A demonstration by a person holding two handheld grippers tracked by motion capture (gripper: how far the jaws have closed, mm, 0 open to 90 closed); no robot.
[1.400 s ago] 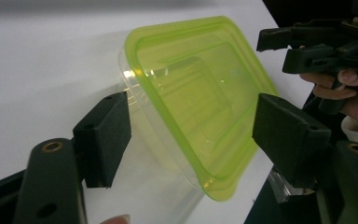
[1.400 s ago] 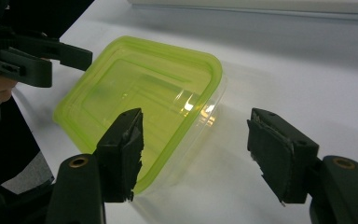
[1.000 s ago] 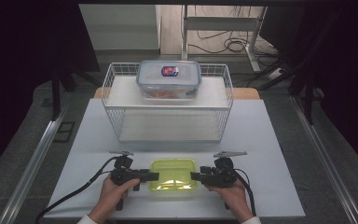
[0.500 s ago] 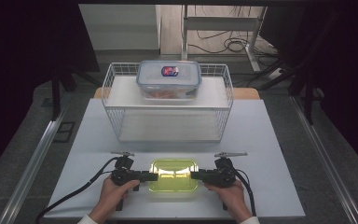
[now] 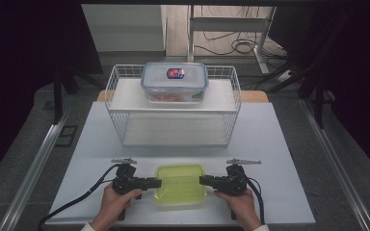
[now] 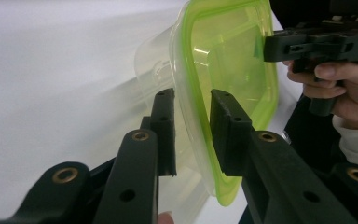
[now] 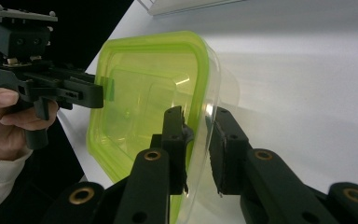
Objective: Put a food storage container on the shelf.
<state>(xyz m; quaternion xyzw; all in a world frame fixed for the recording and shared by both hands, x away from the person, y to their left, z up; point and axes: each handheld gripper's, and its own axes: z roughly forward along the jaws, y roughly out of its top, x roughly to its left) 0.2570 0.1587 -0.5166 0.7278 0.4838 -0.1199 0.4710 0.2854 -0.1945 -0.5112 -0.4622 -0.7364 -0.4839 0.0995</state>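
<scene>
A clear food container with a lime-green lid (image 5: 180, 185) sits on the white table (image 5: 270, 144) near its front edge. My left gripper (image 5: 158, 183) reaches in from the left and straddles the container's left rim. In the left gripper view its jaws (image 6: 191, 95) have just been closing on the lid's edge (image 6: 228, 56), with a narrow gap still showing. My right gripper (image 5: 203, 181) straddles the right rim the same way. Its jaws (image 7: 198, 112) have also been closing around the rim (image 7: 144, 93), close but not clamped.
A white wire rack (image 5: 173, 115) stands at the table's middle back. On its upper shelf rests a blue-lidded clear box (image 5: 174, 82) with reddish contents. Metal rails (image 5: 33, 173) run along the floor on both sides. Cables trail from each gripper toward the front edge.
Both grippers' jaws have narrowed around the green-lidded container's two ends. The hands and the container have stayed in about the same place.
</scene>
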